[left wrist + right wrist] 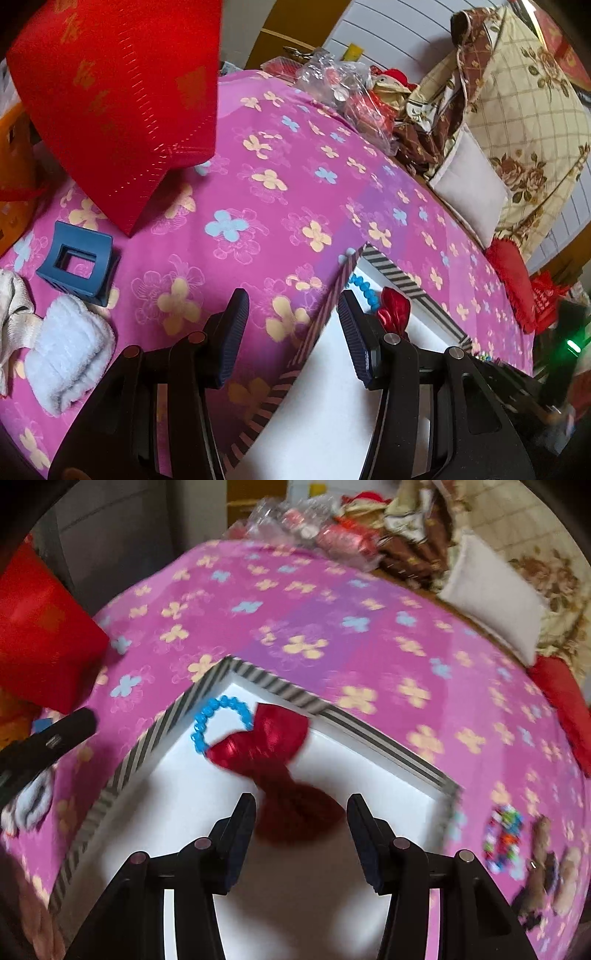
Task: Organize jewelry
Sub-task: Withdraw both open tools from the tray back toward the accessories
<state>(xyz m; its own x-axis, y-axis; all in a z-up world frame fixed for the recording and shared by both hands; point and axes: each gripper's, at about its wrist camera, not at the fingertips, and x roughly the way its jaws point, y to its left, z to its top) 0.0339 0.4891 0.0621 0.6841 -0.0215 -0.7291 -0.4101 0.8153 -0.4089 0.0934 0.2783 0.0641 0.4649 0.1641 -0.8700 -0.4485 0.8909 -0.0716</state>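
Right wrist view: the right tongs [301, 827] are seen with their jaws apart and nothing between them, poised above the striped-rim box [147, 746], which lies on a bed covered by a pink flowered sheet [332, 602]. Inside the box, on its white floor, a red bow [273, 749] lies near the far corner, and a blue bead bracelet [218, 720] rests just beside it, touching or partly tucked under the bow's upper lobe. Outside the box, just past its right rim, a multicoloured bead bracelet [504, 836] lies on the sheet (blurred, so its detail cannot be read).

From the left wrist view, the left tongs [293, 328] are likewise seen apart and empty, straddling the box's near-left rim without pressing on it. Left of the box, a blue claw clip [79, 264] stands on the sheet.

The multicoloured bracelet is judged light, limp and somewhat slippery; it would best be pinched across one side of its loop, so the rest hangs free. The claw clip is judged stiff and light, best taken across its flat sides. The bow is judged soft and best gripped at its central knot.
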